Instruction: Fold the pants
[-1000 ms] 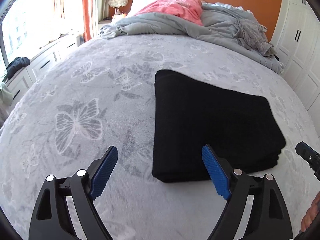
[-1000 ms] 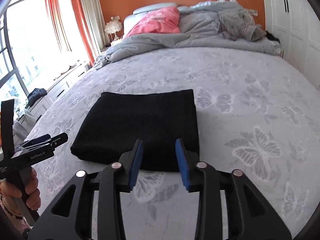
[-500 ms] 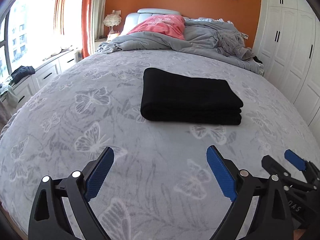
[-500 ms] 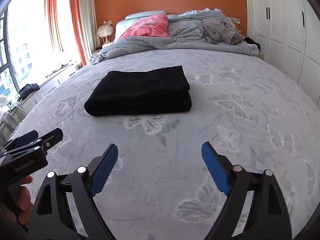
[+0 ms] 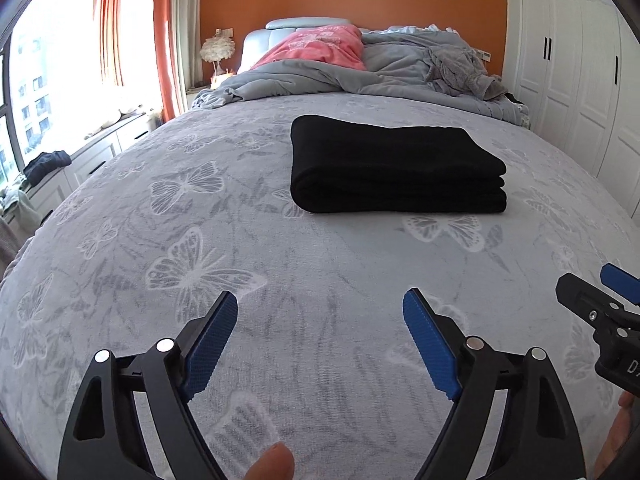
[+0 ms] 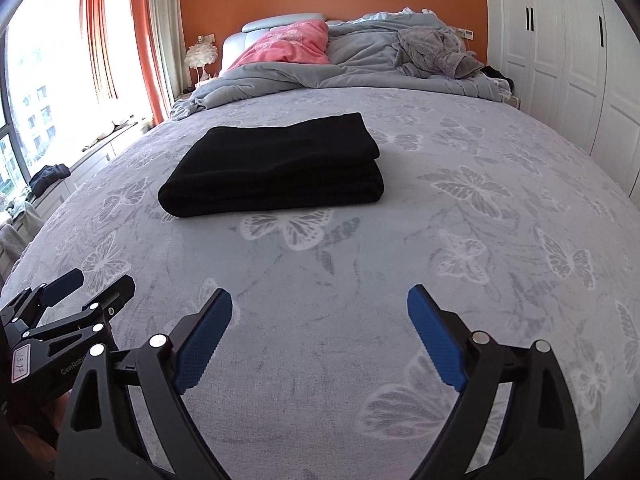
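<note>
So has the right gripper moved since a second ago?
Yes. The right gripper backed away from the folded black pants, toward the bed's foot, fingers now open.

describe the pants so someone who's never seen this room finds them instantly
Start at the big bed with the grey butterfly-print cover, orange wall behind it. In the middle of that cover lies a neat, flat, stacked rectangle: the folded black pants. It is the only black item on the bed; the grey duvet and pink pillow sit bunched at the head.

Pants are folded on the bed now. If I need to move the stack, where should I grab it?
Probably take the black pants at the stacked near edge, coming in low from the bed's foot, with the open right hand-held gripper pinching all layers.
</note>
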### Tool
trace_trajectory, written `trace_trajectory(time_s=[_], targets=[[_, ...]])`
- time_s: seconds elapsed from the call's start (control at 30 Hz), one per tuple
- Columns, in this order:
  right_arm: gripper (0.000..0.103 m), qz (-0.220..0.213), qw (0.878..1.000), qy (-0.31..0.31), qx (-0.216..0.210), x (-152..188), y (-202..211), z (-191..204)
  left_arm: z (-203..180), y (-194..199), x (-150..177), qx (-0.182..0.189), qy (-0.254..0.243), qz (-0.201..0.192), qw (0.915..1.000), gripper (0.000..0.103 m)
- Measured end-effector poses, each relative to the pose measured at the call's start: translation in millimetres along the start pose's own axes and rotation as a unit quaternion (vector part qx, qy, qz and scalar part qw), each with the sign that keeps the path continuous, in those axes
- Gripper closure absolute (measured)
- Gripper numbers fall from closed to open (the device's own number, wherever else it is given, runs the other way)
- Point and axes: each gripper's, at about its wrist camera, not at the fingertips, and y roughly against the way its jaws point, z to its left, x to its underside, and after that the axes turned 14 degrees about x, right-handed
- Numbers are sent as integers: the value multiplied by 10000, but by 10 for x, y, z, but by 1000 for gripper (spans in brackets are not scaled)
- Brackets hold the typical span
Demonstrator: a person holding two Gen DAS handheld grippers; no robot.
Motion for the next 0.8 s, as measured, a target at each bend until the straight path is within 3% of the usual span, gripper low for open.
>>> trace_trajectory(time_s=[0.23, 0.43, 0.57, 0.8], targets=[[16, 35, 9999, 106, 18, 53, 4, -20, 7, 5, -4, 208, 180, 57, 9996, 21], [16, 77, 9998, 170, 61, 147, 12, -51, 41, 21, 16, 124, 343, -46, 9993, 21], [16, 106, 9997, 196, 107, 208, -1, -87, 5, 8, 23, -58, 172, -14, 9998, 21], [16, 170, 9997, 15, 173, 239, -29, -178, -159, -3, 64, -37, -252, 40, 9997, 25]])
